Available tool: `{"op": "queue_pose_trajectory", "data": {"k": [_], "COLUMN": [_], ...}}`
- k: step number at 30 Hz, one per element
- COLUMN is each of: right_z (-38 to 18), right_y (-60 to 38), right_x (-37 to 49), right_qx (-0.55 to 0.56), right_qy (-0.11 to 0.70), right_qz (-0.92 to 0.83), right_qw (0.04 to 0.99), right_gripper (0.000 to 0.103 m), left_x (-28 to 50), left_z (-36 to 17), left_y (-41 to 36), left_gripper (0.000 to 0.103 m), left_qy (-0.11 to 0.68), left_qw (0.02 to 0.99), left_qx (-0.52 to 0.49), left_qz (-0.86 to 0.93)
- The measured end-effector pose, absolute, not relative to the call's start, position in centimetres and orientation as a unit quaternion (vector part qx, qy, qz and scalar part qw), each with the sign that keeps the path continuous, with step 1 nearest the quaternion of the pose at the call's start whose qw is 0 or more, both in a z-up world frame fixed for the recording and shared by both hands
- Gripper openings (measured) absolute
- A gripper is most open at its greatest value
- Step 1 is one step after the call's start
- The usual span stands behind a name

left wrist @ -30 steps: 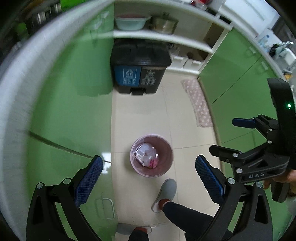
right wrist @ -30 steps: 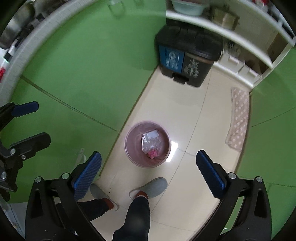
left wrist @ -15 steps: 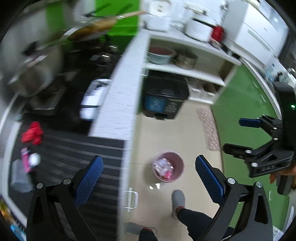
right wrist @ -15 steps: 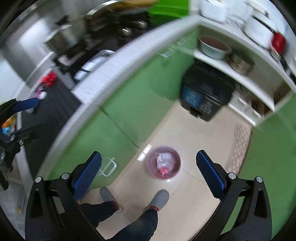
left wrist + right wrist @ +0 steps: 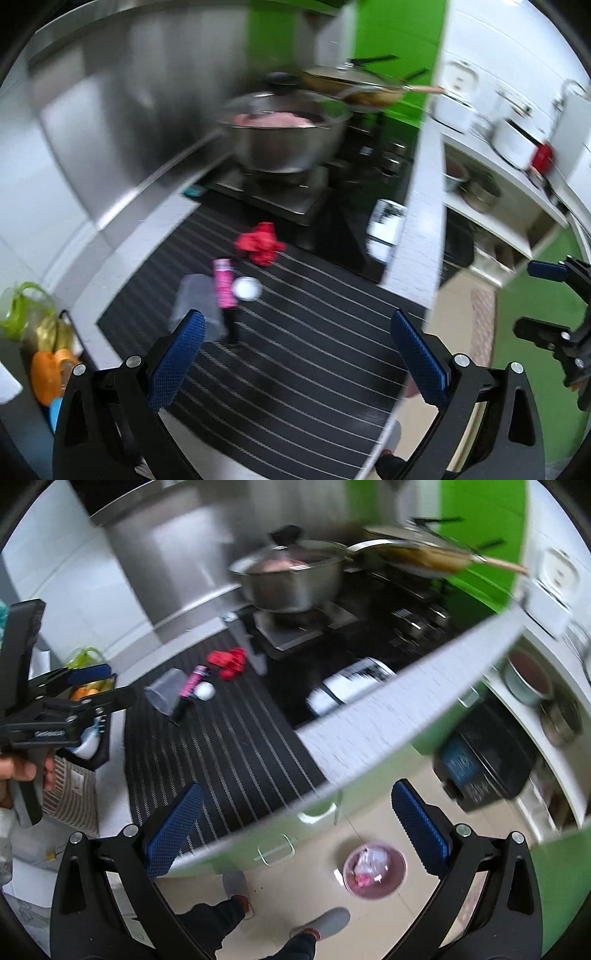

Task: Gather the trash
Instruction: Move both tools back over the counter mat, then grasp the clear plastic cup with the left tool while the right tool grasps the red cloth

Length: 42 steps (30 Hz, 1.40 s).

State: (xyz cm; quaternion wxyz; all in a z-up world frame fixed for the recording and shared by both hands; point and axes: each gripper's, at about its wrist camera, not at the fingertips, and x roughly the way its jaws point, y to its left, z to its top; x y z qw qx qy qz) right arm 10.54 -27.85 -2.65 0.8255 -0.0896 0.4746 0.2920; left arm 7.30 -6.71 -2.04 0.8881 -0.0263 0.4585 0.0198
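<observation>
Overhead, both claws (image 5: 297,354) (image 5: 295,830) wide, near the blurred, perhaps crumpled red wrapper (image 5: 260,242).

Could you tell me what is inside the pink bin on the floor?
The pink bin holds crumpled clear plastic and something pink; anything beneath them is hidden.

I see a kitchen, blurred in places. A steel backsplash (image 5: 122,110) rises behind the stove (image 5: 369,627), where a lidded steel pot (image 5: 284,144) and a pan (image 5: 351,86) sit. The bench (image 5: 295,350) carries a black striped mat. Its pale edge (image 5: 406,716) tops green cabinet fronts (image 5: 369,786) with handles. Beyond, the wall (image 5: 391,33) is bright green, white shelving (image 5: 495,192) holds bowls, and the floor (image 5: 295,882) is glossy beige tile with a patterned rug (image 5: 482,325).
</observation>
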Motion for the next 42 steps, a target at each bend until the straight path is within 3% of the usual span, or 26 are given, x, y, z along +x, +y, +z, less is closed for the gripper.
{"op": "queue_pose_trajectory", "data": {"k": [15,26,27,33,42], "right_z": [-4.5,-6.1,-6.2,-6.6,-6.9], "right_y": [-17.3,-15.2,-15.2,-14.4,-12.4], "right_x": [14.4,15.0,15.0,15.3,16.1], "right_qx": [-0.153,-0.167,-0.167,-0.169,-0.182], "right_qy": [0.48,0.491,0.491,0.492,0.484], "right_qz": [0.36,0.369,0.37,0.373,0.38], "right_qw": [0.785,0.771,0.771,0.768,0.767], "right_gripper": [0.1,0.1,0.1,0.1,0.1], "left_x": [12.2,13.9,14.0,14.3,13.3], "left_z": [-10.2,-14.0,-14.1,-14.7,-13.5], "left_y": [3.9,5.6,5.7,5.8,5.9], "left_gripper": [0.096,0.096,0.095,0.057,0.055], "left_qy": [0.534,0.57,0.572,0.583,0.559], "left_qw": [0.838,0.811,0.81,0.802,0.818], "left_qx": [-0.07,-0.094,-0.095,-0.1,-0.1], "left_qz": [0.094,0.091,0.092,0.083,0.094]}}
